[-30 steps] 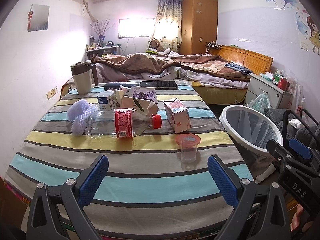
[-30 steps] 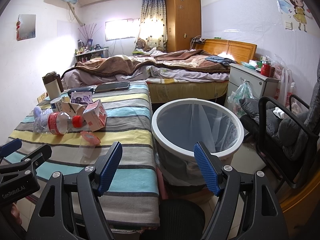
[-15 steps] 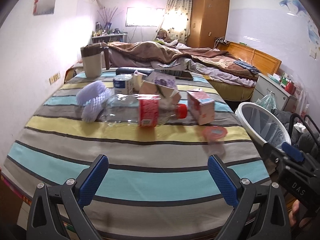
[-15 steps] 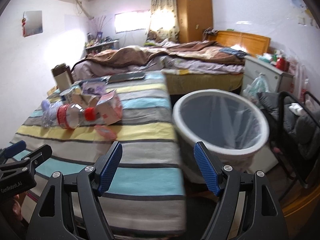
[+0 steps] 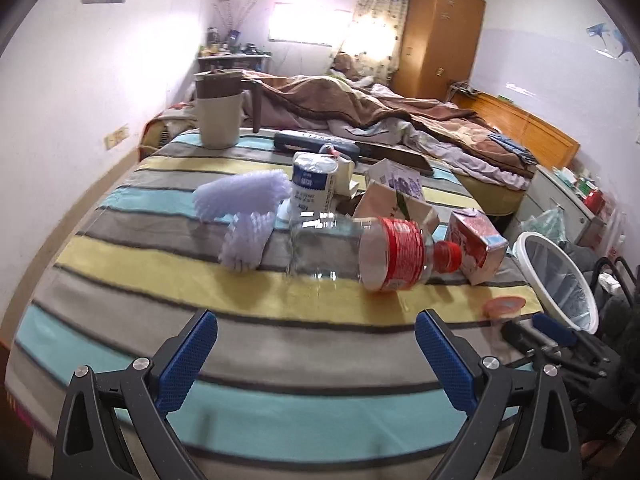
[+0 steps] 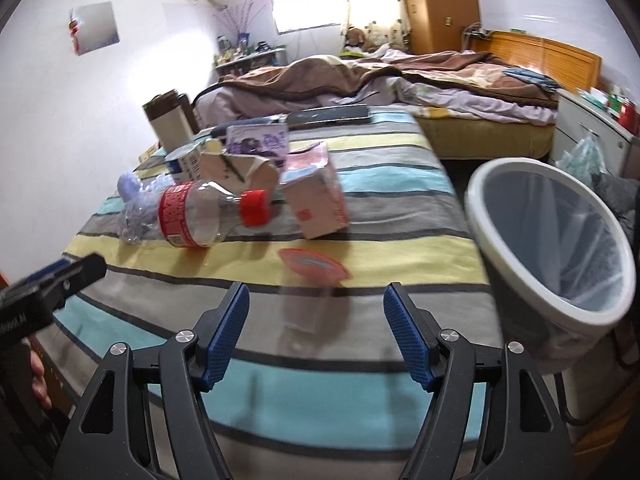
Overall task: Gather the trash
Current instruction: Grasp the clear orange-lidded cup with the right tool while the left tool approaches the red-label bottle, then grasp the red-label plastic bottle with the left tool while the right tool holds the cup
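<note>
**Striped table with trash, bin beside it**

Bedroom light falls on a table under a striped cloth [image 5: 132,256], and all places below are given from this table. Over its near edge the left gripper [image 5: 316,354] stands wide open with nothing between its blue pads. The right gripper [image 6: 316,332] is also open; its jaws have just been closing a little, and nothing is between them, though a clear plastic cup with an orange lid [image 6: 310,280] stands just beyond the pads. Further in, near the middle, a clear bottle with red label and red cap [image 5: 372,258] lies on its side. Just beside its cap stands a pink carton [image 5: 478,248]. Behind the bottle are a torn brown carton [image 5: 394,208], a small white carton [image 5: 312,188] and white foam netting [image 5: 244,208]. At the far edge stands a beige jug [image 5: 220,116]. Off the right side of the table stands a white trash bin [image 6: 516,240] with a plastic liner; I see nothing inside. Beyond the far end is an unmade bed [image 5: 400,116].
</note>
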Motion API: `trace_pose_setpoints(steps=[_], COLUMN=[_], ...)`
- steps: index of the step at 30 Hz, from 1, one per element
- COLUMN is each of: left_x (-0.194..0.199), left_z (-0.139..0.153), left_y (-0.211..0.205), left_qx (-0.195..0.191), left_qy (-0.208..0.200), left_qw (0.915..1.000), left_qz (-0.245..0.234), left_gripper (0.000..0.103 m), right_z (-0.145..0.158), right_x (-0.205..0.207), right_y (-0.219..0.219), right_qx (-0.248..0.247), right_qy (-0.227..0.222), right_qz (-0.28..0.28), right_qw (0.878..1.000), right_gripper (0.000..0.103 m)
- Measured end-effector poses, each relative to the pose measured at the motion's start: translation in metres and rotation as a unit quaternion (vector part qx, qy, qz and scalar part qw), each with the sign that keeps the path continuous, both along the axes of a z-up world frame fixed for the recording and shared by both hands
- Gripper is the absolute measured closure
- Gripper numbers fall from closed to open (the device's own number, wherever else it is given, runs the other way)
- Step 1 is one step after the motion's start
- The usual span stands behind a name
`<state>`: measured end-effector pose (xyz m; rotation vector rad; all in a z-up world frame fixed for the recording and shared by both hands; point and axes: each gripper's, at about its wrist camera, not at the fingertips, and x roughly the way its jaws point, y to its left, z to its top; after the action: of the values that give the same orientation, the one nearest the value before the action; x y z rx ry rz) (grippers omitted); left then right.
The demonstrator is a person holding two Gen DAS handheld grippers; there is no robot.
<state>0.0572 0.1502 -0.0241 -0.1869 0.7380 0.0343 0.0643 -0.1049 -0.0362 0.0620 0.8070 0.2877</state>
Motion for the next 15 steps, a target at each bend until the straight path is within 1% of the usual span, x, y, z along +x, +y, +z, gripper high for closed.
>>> trace_pose_setpoints(steps=[1, 3, 4, 6, 7, 8, 9, 11, 12, 15], left_x=[0.005, 0.015, 0.019, 0.029, 0.036, 0.042, 0.046, 0.057, 0.061, 0.070], left_z=[0.002, 0.006, 0.007, 0.008, 0.007, 0.006, 0.005, 0.002, -0.001, -0.009], left_y=[0.003, 0.003, 0.002, 0.002, 0.002, 0.002, 0.000, -0.002, -0.002, -0.006], left_qx=[0.005, 0.022, 0.028, 0.028, 0.022, 0.022, 0.026, 0.038, 0.036, 0.012], left_qy=[-0.002, -0.005, -0.007, -0.004, -0.003, 0.002, 0.005, 0.011, 0.019, 0.037], left_qw=[1.0000, 0.9995, 0.9993, 0.9986, 0.9982, 0.9978, 0.9972, 0.9959, 0.9955, 0.9938], left_qz=[-0.006, -0.021, -0.026, -0.045, -0.056, -0.063, -0.070, -0.081, -0.086, -0.104], left_gripper=[0.002, 0.002, 0.002, 0.002, 0.002, 0.002, 0.002, 0.002, 0.002, 0.003], right_z=[-0.002, -0.004, -0.006, -0.010, -0.011, -0.012, -0.012, -0.012, -0.011, -0.008], right_x=[0.002, 0.005, 0.007, 0.010, 0.010, 0.011, 0.012, 0.011, 0.011, 0.012], right_y=[0.003, 0.006, 0.006, 0.007, 0.006, 0.007, 0.006, 0.002, -0.001, -0.010], right_qx=[-0.002, -0.006, -0.009, -0.018, -0.020, -0.021, -0.023, -0.024, -0.026, -0.022], right_qy=[0.002, 0.012, 0.017, 0.025, 0.030, 0.031, 0.035, 0.034, 0.033, 0.031], right_qz=[0.003, 0.005, 0.005, 0.005, 0.003, 0.002, 0.000, -0.005, -0.008, -0.020], right_qw=[1.000, 1.000, 1.000, 1.000, 0.999, 0.999, 0.999, 0.999, 0.999, 0.999], right_gripper=[0.035, 0.042, 0.048, 0.054, 0.058, 0.066, 0.070, 0.072, 0.072, 0.072])
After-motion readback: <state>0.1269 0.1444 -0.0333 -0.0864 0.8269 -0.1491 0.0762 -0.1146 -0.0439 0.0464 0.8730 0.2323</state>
